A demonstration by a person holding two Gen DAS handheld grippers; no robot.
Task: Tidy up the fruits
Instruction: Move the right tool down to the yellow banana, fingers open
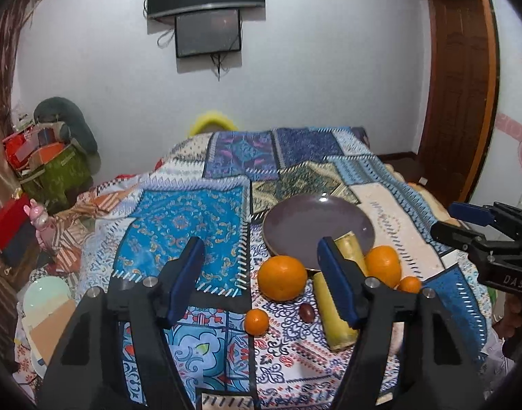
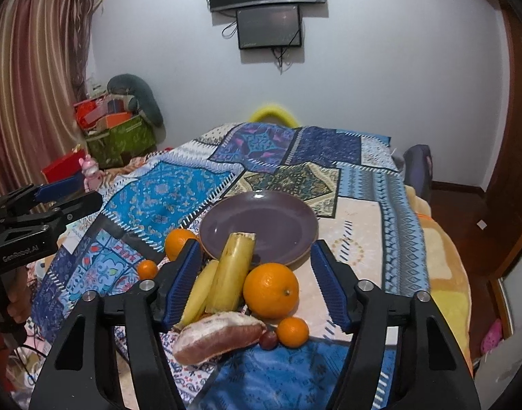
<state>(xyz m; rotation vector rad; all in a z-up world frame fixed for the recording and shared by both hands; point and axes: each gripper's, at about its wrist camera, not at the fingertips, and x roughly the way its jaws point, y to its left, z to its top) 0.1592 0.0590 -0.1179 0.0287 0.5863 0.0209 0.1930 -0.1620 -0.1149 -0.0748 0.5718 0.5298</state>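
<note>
A purple plate [image 1: 315, 222] [image 2: 261, 222] lies empty on the patchwork bedspread. Fruit lies just in front of it: two large oranges [image 1: 282, 277] [image 2: 270, 289], two small tangerines [image 1: 256, 321] [image 2: 292, 332], two yellow sugarcane-like pieces [image 1: 332, 317] [image 2: 231, 270], a dark grape [image 1: 307, 311] [image 2: 268, 340] and a pomelo wedge [image 2: 220, 336]. My left gripper [image 1: 261, 273] is open and empty above the cloth, left of the fruit. My right gripper [image 2: 257, 280] is open and empty, its jaws on either side of the fruit pile, above it.
The bedspread [image 1: 192, 218] covers the whole bed. A green box of clutter [image 1: 56, 171] and a pink toy [image 1: 40, 220] are at the left. A wooden door [image 1: 459, 85] is at the right. Screens [image 1: 206, 17] hang on the far wall.
</note>
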